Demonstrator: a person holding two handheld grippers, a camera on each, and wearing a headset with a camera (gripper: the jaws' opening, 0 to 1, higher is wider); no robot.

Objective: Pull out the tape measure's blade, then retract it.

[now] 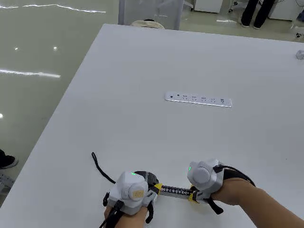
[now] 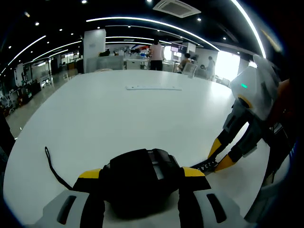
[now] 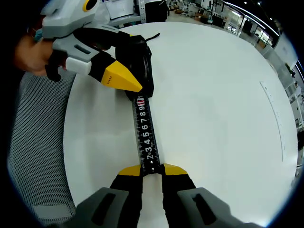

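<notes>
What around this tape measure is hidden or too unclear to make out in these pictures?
1. Blade end hook: right gripper view, hidden between the right gripper tips.
2. Tape measure case clamped sides: left gripper view, covered by the left gripper.
3. Power strip markings: head view, too small.

The light is bright and even across my white bench [image 1: 142,85]. It comes from long ceiling strips [image 2: 156,21] overhead, and the shadows on the bench are faint and soft. The glossy floor [image 1: 42,61] throws back streaks of glare. In the left gripper view a window [image 2: 236,64] blows out to white. Both gripper views bulge, and straight lines bend toward the edges. The digits on the blade [image 3: 145,137] read sharp, while the black tape measure [image 2: 140,178] loses detail in its own shade.
</notes>
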